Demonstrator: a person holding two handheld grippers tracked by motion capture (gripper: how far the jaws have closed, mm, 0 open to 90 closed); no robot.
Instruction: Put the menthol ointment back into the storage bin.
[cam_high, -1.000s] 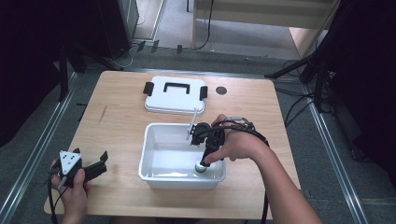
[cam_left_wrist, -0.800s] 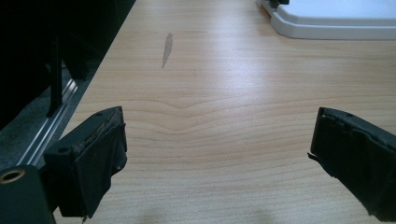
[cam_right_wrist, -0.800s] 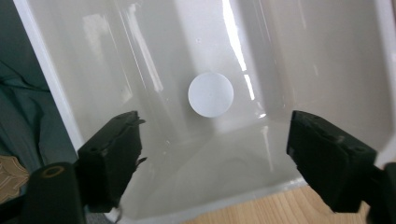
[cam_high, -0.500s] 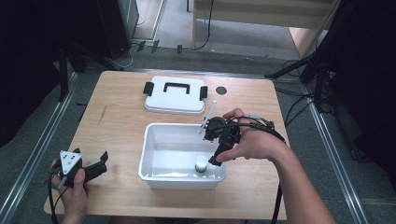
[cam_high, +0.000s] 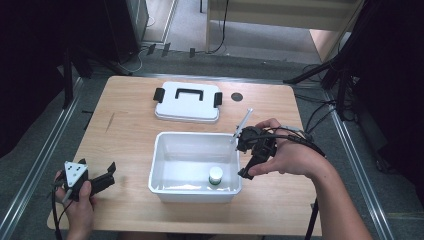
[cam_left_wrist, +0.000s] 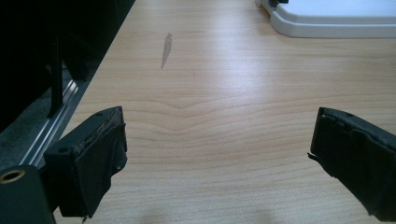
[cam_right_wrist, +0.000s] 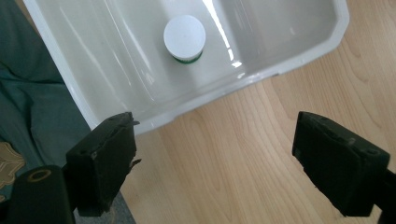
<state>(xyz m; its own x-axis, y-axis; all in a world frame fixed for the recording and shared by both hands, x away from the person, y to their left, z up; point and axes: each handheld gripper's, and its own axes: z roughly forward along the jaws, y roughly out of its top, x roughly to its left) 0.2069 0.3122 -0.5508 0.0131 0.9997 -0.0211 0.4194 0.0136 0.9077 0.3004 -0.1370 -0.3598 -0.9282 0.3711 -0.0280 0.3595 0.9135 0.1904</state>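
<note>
Wooden table (cam_high: 125, 130), with the white bin (cam_high: 195, 134) sitting near centre and closer to your edge. Its flat white lid (cam_high: 187, 107), with black handle and black side clips, lies just beyond the bin at 12 o'clock, close to it but not on it, long axis running 9 to 3. That's the relation to watch: if the lid goes on next, it sits at roughly 10 to 11 o'clock from your right gripper (cam_high: 243, 160), and your right hand is far nearer to it than your left. The right gripper hangs just outside the bin's 3 o'clock wall, tips pointing down toward your edge. Its jaws have just been opening and now stand wide apart with nothing between them; the right gripper view shows bare wood and the bin rim under them. Your left gripper (cam_high: 109, 175) rests at the table's 7 o'clock corner, well apart from everything, jaws spread and empty over bare wood. The small jar (cam_high: 215, 175), white cap and green band, stands upright inside the bin against its near wall, toward the 5 o'clock corner, at 9 o'clock from your right gripper. Nothing blocks the way to the lid, only a small dark hole (cam_high: 237, 96) in the tabletop at the lid's 3 o'clock.
</note>
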